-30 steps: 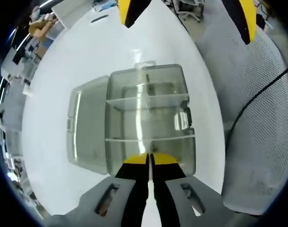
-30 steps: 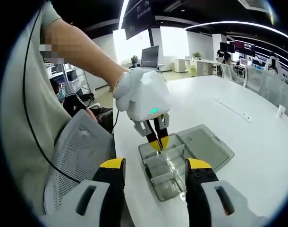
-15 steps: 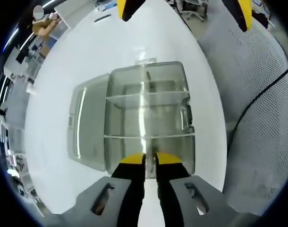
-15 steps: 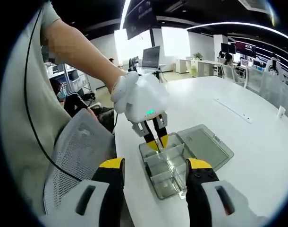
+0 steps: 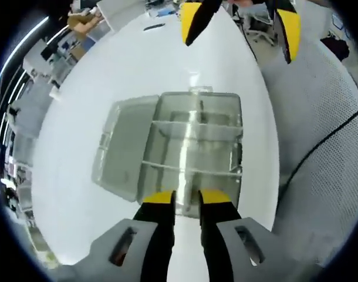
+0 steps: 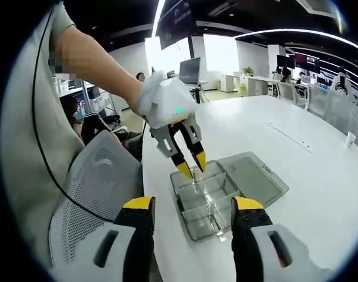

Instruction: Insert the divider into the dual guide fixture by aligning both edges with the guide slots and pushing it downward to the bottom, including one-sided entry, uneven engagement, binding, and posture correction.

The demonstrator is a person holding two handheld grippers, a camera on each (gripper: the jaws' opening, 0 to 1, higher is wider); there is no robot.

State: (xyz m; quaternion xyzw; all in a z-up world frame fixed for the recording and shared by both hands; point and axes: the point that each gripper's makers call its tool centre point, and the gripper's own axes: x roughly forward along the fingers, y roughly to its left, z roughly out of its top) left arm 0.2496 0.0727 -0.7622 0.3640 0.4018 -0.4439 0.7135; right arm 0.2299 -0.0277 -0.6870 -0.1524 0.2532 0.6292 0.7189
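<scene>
Both views look down from opposite sides at the clear box [image 5: 193,153].

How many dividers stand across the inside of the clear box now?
2. One divider crosses the clear box on the side far from the left gripper; the other divider crosses nearer to its fingers. The clear plastic may hide more.

Open fixture [image 5: 191,153], unobstructed from above

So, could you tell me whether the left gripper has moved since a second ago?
Yes: the left gripper has lifted up off the clear box, its jaws now parted.
</scene>
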